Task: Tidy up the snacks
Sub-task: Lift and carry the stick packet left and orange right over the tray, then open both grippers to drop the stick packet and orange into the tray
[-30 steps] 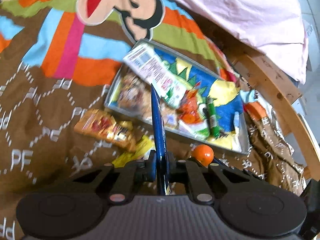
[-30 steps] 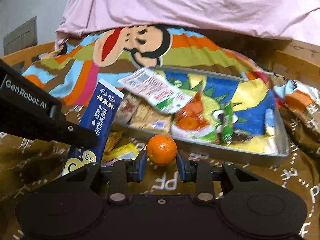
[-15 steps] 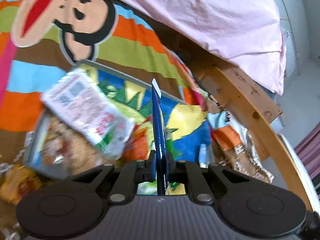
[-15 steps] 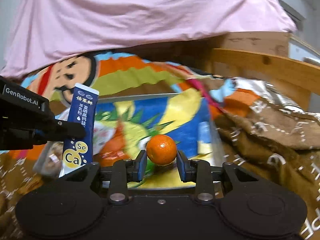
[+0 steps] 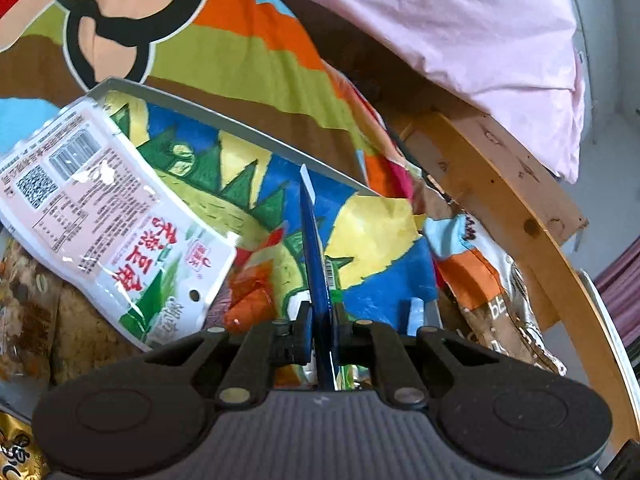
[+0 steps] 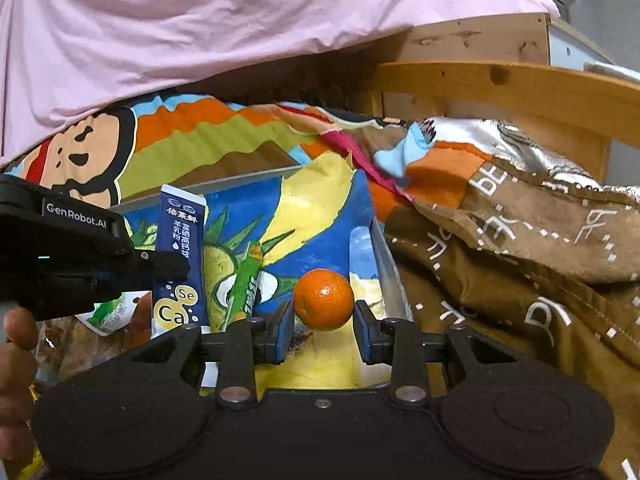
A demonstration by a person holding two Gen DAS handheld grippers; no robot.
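My left gripper [image 5: 320, 330] is shut on a flat blue milk-powder sachet [image 5: 314, 248], held edge-on above the grey tray [image 5: 256, 136]. The right wrist view shows the sachet's printed face [image 6: 180, 264] in the left gripper [image 6: 164, 268]. My right gripper [image 6: 323, 330] is shut on a small orange [image 6: 323, 299] over the tray's right end [image 6: 390, 276]. The tray has a colourful dinosaur lining and holds a white and green snack bag [image 5: 104, 216], a green stick pack [image 6: 244, 280], an orange packet [image 5: 250, 296] and biscuit packs [image 5: 32, 300].
The tray lies on a brown and striped cartoon blanket [image 5: 224, 52]. A pink sheet [image 6: 200, 20] hangs behind. A curved wooden rail [image 5: 520, 224] runs along the right. A gold snack pack [image 5: 16, 456] lies at the lower left, outside the tray.
Both grippers have moved forward and to the right, from in front of the tray to over its right part, each still holding its item.
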